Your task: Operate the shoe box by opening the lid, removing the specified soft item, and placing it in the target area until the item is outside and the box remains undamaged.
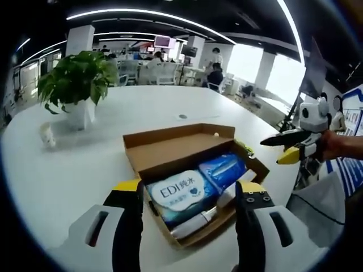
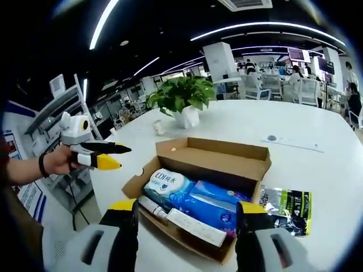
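Spread, both grippers, left (image 1: 193,226) and right (image 2: 187,238), hover before an open cardboard box (image 1: 170,148) holding glossy soft packs (image 1: 181,195) on a smooth white table (image 1: 68,175).

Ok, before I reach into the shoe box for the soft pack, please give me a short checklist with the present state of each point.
1. Lid of the shoe box open: ok, the flap stands back.
2. Soft pack reachable: ok, it lies on top, beside the blue pack.
3. Left gripper open: ok, empty.
4. Right gripper open: ok, empty.
5. Box undamaged: ok, as far as visible.
6. Target area: cannot tell; a green packet lies on the table beside the box.
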